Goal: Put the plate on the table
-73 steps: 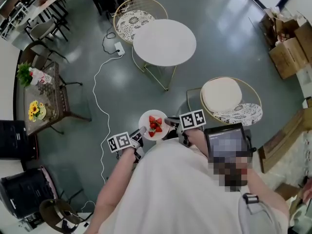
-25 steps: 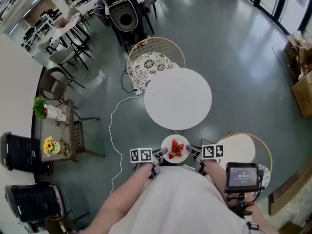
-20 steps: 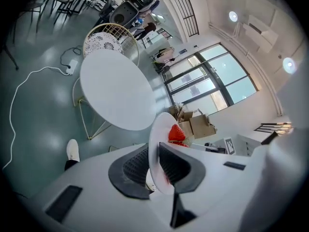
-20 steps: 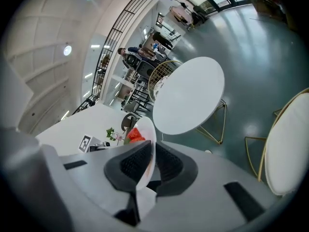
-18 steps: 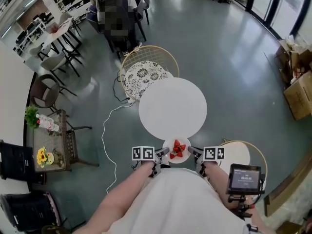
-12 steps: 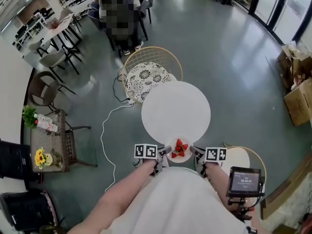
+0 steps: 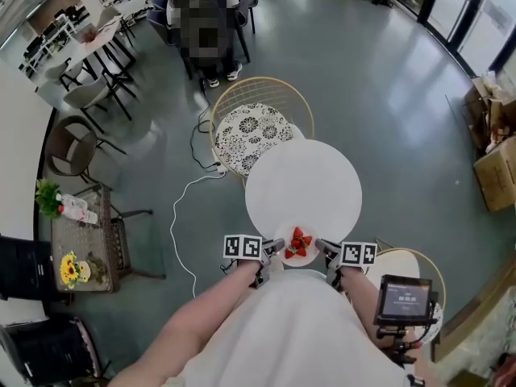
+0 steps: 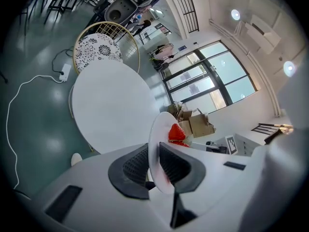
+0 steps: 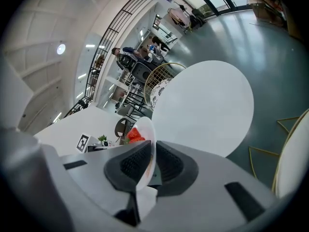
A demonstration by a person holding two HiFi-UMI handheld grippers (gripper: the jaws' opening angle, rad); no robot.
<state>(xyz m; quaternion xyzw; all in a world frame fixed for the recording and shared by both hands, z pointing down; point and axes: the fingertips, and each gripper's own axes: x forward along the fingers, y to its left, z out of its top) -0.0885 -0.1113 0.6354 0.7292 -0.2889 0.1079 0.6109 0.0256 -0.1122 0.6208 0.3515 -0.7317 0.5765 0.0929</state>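
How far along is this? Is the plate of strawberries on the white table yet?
Done: the plate of strawberries is at the near edge of the round white table. In hand: the left gripper and right gripper each clamp its rim, on opposite sides. Left: set it flat on the top and let go. Whether it touches the table yet cannot be told.

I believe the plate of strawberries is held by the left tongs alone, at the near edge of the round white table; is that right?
Not quite: the right tongs grip the plate too, opposite the left tongs, as the right gripper view shows. The rest stands.
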